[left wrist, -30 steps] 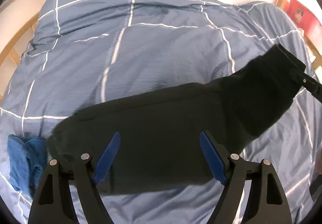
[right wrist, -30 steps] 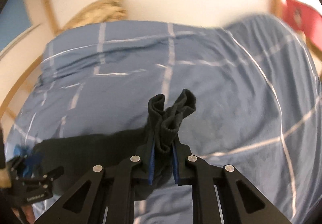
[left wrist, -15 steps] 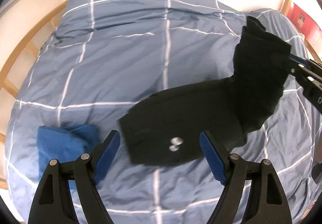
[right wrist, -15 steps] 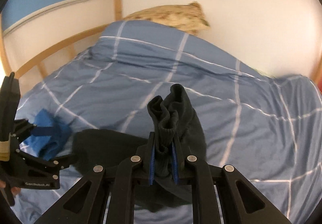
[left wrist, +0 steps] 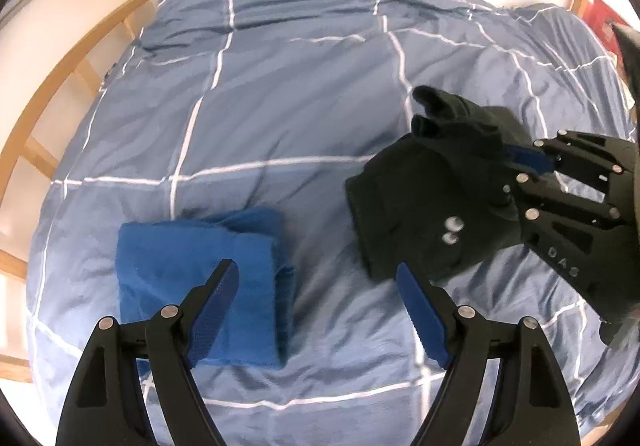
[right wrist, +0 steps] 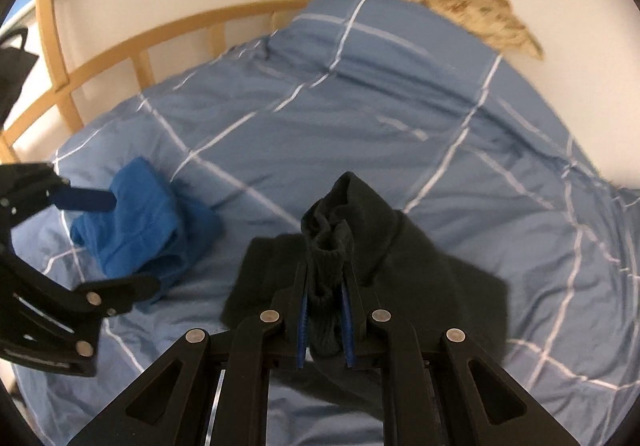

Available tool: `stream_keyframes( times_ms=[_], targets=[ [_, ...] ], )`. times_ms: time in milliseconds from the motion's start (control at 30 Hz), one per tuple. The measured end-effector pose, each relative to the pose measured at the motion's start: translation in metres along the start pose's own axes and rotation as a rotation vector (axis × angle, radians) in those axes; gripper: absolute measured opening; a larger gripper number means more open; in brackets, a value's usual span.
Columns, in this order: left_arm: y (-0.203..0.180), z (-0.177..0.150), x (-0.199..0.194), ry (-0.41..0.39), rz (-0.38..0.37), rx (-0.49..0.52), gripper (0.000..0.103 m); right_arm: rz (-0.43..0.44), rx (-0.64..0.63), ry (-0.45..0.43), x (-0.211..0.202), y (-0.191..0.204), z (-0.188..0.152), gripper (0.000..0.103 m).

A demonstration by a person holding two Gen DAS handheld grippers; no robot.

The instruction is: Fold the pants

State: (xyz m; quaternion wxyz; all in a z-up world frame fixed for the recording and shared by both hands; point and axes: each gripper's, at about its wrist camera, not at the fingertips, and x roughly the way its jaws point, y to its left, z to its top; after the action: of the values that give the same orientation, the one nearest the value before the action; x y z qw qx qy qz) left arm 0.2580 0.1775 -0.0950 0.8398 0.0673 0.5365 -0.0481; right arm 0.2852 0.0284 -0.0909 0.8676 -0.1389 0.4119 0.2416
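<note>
The black pants (left wrist: 432,201) lie doubled over on the blue checked duvet (left wrist: 280,93), right of centre in the left wrist view. My right gripper (right wrist: 325,286) is shut on a bunched cuff end of the pants (right wrist: 404,274) and holds it over the lower layer. It shows from the side in the left wrist view (left wrist: 532,159). My left gripper (left wrist: 316,286) is open and empty, hovering above the duvet between the pants and a folded blue garment (left wrist: 200,278).
The folded blue garment (right wrist: 140,226) lies left of the pants. A wooden bed rail (right wrist: 132,45) runs along the left side. A tan pillow (right wrist: 460,13) lies at the head by the white wall. Something red (left wrist: 604,21) stands at the far right.
My right gripper carried the pants end leftward over the rest, doubling them up. My left gripper let the pants go and moved left, so the blue garment now lies under it.
</note>
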Motion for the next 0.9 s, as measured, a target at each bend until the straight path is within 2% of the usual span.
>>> stream_keyframes(
  times_ms=[300, 400, 467, 600, 667, 800, 900],
  targets=[
    [0.011, -0.004, 0.01, 0.014, -0.009, -0.005, 0.081, 0.078, -0.016, 0.081, 0.035, 0.022, -0.013, 0.016],
    [0.01, -0.001, 0.01, 0.006, -0.018, -0.011, 0.081, 0.126, 0.003, 0.112, 0.04, 0.024, -0.02, 0.023],
    [0.007, 0.002, 0.007, -0.007, -0.03, -0.015, 0.081, 0.161, 0.009, 0.121, 0.035, 0.027, -0.024, 0.043],
    [0.001, 0.005, 0.0, -0.048, -0.089, -0.045, 0.081, 0.066, 0.067, 0.087, 0.006, 0.017, -0.038, 0.053],
    [-0.004, 0.004, 0.0, -0.063, -0.156, -0.072, 0.081, -0.024, 0.142, 0.069, -0.013, 0.0, -0.05, 0.064],
    [-0.017, -0.001, 0.015, -0.043, -0.254, -0.116, 0.081, -0.209, 0.305, 0.06, -0.04, -0.044, -0.081, 0.068],
    [-0.028, -0.003, 0.029, -0.02, -0.286, -0.133, 0.078, -0.309, 0.393, 0.088, -0.041, -0.073, -0.103, 0.068]
  ],
)
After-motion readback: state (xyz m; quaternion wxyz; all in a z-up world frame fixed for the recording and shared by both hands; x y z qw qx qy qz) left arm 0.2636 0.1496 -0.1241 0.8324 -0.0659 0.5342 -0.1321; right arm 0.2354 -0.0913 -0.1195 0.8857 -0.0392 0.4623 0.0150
